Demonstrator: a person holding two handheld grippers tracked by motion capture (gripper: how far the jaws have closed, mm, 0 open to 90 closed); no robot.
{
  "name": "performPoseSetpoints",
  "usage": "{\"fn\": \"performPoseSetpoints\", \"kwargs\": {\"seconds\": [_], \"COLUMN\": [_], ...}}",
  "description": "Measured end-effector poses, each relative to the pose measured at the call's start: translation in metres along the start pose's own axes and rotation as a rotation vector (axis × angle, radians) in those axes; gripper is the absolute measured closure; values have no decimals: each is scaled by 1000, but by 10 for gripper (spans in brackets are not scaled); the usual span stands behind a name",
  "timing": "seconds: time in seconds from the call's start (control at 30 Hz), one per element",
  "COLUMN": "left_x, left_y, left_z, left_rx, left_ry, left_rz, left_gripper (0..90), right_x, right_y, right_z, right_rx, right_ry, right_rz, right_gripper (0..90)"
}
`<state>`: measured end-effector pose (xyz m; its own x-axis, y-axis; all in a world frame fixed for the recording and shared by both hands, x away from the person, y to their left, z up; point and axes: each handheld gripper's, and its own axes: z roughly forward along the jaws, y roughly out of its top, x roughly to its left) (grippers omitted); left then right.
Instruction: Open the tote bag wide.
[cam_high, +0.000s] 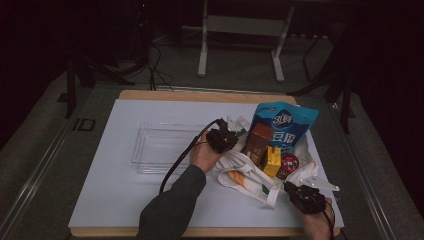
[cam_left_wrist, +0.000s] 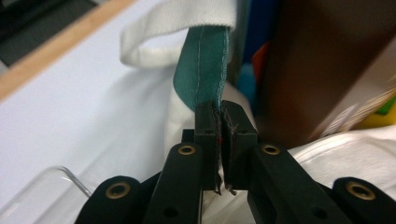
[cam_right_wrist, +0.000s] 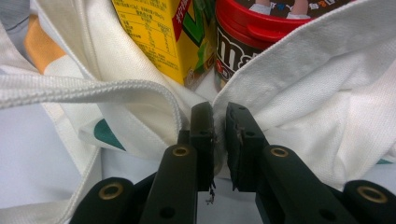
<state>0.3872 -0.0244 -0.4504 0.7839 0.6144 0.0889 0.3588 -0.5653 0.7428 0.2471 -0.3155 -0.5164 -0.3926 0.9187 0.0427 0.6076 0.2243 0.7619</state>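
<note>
Evidently gripping the tote bag (cam_high: 240, 172) at two points of its mouth to hold it open over the groceries. Left gripper (cam_left_wrist: 223, 116) pressed tight on the bag's teal-lined edge at the far left; right gripper (cam_right_wrist: 219, 116) at the near right corner, jaws nearly together, white cloth pinched between them. Lying slack on the right half of the white table mat (cam_high: 115, 190), just right of the clear tray (cam_high: 150, 150). White canvas, orange and teal patches, soft folds, woven strap. Spilling from the mouth: blue snack pouch (cam_high: 285, 125), brown box (cam_high: 258, 142), yellow carton (cam_right_wrist: 154, 32), red-lidded candy tub (cam_right_wrist: 252, 28).
</note>
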Motion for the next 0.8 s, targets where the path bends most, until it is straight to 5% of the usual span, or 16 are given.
{"fn": "performPoseSetpoints", "kwargs": {"seconds": [0.23, 0.33, 0.5, 0.67, 0.8], "left_x": [-13, -13, -20, -33, -39], "left_y": [2, 1, 5, 6, 3], "left_z": [-14, -18, -25, -4, 5], "left_rx": [-74, -99, -152, -25, 7], "left_ry": [25, 22, -26, -51, -83], "left_rz": [57, 45, 54, 94, 123], "left_gripper": [874, 870, 845, 875, 890], "right_x": [1, 1, 1, 1, 1], "right_y": [-1, -1, -1, -1, -1], "right_z": [0, 0, 0, 0, 0], "right_rx": [-5, -6, -7, -7, -6], "right_ry": [-8, -7, -5, -6, -4], "right_rz": [-3, -2, -3, -5, -8], "right_gripper": [813, 813, 813, 813, 813]}}
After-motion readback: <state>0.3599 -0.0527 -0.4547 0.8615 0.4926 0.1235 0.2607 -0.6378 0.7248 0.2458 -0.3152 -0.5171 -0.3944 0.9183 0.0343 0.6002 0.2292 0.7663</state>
